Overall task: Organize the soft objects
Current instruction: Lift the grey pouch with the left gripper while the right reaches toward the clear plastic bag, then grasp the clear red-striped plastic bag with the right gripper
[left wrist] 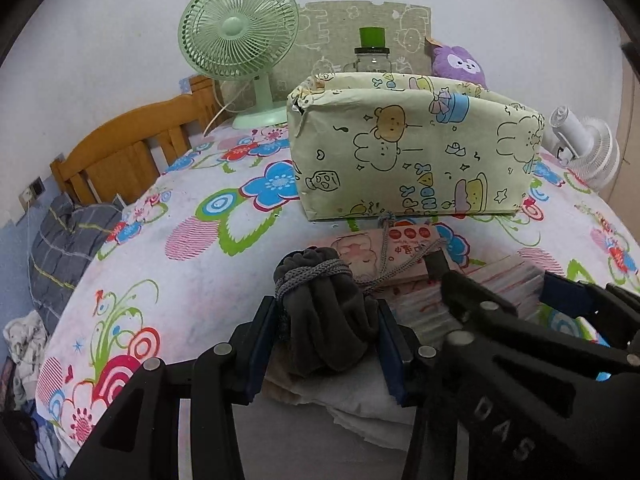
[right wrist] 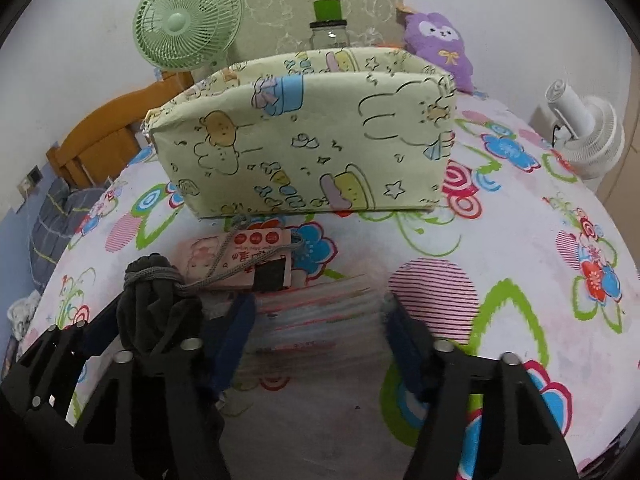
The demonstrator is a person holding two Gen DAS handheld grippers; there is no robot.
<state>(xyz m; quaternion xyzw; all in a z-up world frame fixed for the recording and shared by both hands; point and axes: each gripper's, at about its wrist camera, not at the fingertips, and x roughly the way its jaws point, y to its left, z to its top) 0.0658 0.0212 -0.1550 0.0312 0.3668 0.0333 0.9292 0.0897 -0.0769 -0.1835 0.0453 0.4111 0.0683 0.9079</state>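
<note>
Jaws of the left gripper (left wrist: 326, 354) are closed on a dark grey drawstring pouch (left wrist: 326, 320), one blue pad on each side of its lower part. The pouch stands with its long axis pointing up and away from the camera, and its tied neck, wrapped by a grey cord (left wrist: 316, 274), is the far upper end. From the neck the cord runs loosely over a pink tissue pack (left wrist: 400, 252) that lies on the bed (left wrist: 224, 260) just behind the pouch.

Jaws of the right gripper (right wrist: 320, 320) stand wide apart, with nothing between them; below them is only the flowered sheet and a pale striped soft thing (right wrist: 320, 312), too blurred to name. In the right wrist view the pouch (right wrist: 154, 312) is at the left, in the other gripper.

Behind the tissue pack stands a pale yellow storage box (left wrist: 416, 160) with cartoon bears and rabbits, open at the top; its inside is hidden by the near wall. Beyond it are a green fan (left wrist: 238, 28), a glass jar with a green lid (left wrist: 372, 50), half hidden by the box, and a purple plush toy (left wrist: 460, 64). A white fan (left wrist: 588, 148) is at the right edge. Under the left gripper lies some white cloth (left wrist: 360, 400), partly covered.
</note>
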